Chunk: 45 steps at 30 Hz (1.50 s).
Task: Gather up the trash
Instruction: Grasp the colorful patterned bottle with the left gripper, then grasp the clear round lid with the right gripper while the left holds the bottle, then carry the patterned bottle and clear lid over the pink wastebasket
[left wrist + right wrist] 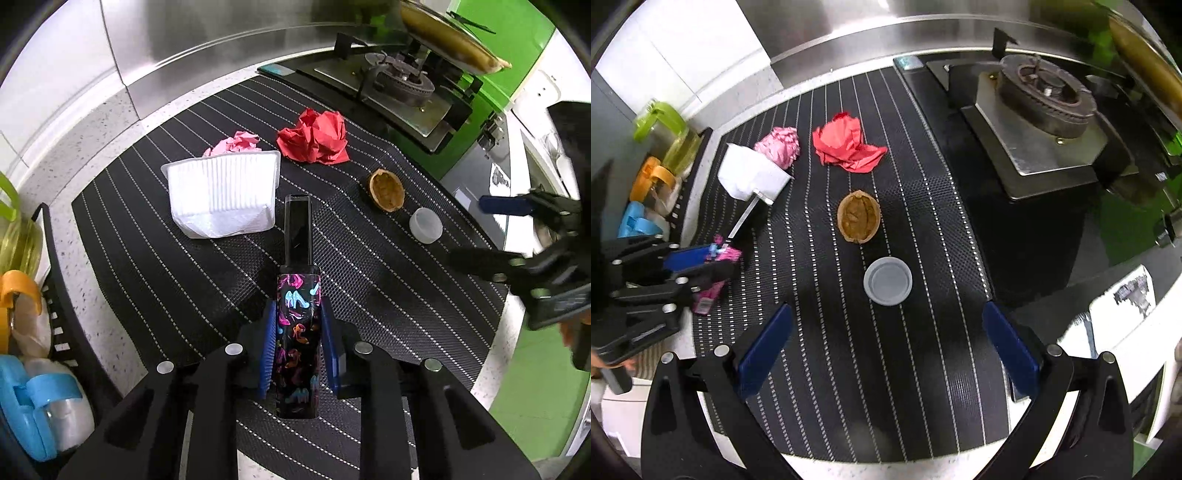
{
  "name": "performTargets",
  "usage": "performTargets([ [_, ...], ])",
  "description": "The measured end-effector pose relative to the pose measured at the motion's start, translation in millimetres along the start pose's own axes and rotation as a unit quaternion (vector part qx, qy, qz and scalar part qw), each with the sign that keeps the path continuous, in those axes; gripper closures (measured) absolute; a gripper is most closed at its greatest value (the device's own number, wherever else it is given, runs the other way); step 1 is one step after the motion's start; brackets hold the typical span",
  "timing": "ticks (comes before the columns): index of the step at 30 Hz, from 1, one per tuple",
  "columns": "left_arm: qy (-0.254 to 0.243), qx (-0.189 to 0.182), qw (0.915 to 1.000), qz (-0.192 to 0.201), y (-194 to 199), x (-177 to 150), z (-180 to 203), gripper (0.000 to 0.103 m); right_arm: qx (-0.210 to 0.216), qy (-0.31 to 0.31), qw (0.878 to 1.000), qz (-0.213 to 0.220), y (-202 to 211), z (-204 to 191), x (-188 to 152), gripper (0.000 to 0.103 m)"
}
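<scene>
On the black woven mat with thin white stripes (155,266), the left gripper (297,328) has its 2 blue pads (269,343) pressed against the sides of a black bottle printed with pink, blue and orange shoes (297,332), whose clear dark cap (298,229) points away from the camera; the jaws are closed on it, and the bottle's far end lies low over the mat, though whether it touches cannot be told; beyond the cap sits a white ribbed plastic tray tipped on its side (221,195), with a crumpled pink paper ball (236,142) just behind it and a crumpled red paper wad (316,136) to its right; nearer the right edge lie a brown walnut half-shell (386,190) and, just beside it, a small translucent round cap (426,225); the right gripper (886,339) hovers over the mat with its jaws spread wide and nothing between them, the translucent cap lying just ahead of its blue pads (764,347); a steel gas stove burner (1047,99) stands past the mat's right edge; at the mat's left edge a black slotted rack (55,295) holds jars with green, orange and blue lids.
</scene>
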<state>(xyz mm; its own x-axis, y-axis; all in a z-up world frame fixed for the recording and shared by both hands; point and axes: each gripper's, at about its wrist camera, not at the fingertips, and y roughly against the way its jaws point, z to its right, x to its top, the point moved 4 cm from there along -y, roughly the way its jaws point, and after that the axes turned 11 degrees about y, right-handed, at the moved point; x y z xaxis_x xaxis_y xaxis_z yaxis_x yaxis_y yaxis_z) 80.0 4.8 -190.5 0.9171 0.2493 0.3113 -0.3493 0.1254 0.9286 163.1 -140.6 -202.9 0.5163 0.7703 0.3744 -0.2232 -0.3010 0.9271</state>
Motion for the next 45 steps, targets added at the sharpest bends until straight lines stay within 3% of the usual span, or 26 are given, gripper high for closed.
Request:
performTargets([
  [3, 0.007, -0.001, 1.0000, 0.002, 3, 0, -1, 0.080, -0.002, 0.008, 1.000, 0.000, -9, 0, 2, 0.006],
  [4, 0.010, -0.001, 0.9999, 0.003, 3, 0, -1, 0.080, -0.002, 0.013, 1.000, -0.001, -12, -1, 3, 0.011],
  [6, 0.014, -0.002, 0.9999, 0.003, 3, 0, -2, 0.080, -0.005, 0.020, 1.000, -0.010, -18, -2, 4, 0.031],
  [13, 0.018, -0.004, 0.9998, 0.004, 4, -2, -1, 0.080, -0.014, 0.041, 0.999, -0.014, -26, -4, 4, 0.052],
  [15, 0.018, -0.003, 0.9998, 0.004, 4, -2, -1, 0.080, -0.021, 0.048, 0.999, -0.013, -25, -3, 5, 0.071],
  [20, 0.012, -0.006, 0.9999, 0.006, 10, -2, 4, 0.080, -0.021, 0.041, 0.999, -0.005, -13, -3, 3, 0.072],
  [25, -0.013, -0.014, 0.9997, 0.017, 31, -4, 17, 0.080, -0.024, 0.009, 0.999, 0.026, 29, -6, -7, 0.072],
  [31, -0.085, -0.043, 0.9948, 0.034, 62, -11, 51, 0.080, -0.048, -0.055, 0.995, 0.072, 92, -13, -46, 0.072],
  [36, -0.162, -0.083, 0.9823, 0.045, 78, -21, 101, 0.080, -0.091, -0.133, 0.981, 0.108, 147, -8, -110, 0.071],
  [45, -0.287, -0.165, 0.9432, 0.030, 90, -77, 232, 0.080, -0.171, -0.268, 0.940, 0.123, 218, 21, -260, 0.071],
])
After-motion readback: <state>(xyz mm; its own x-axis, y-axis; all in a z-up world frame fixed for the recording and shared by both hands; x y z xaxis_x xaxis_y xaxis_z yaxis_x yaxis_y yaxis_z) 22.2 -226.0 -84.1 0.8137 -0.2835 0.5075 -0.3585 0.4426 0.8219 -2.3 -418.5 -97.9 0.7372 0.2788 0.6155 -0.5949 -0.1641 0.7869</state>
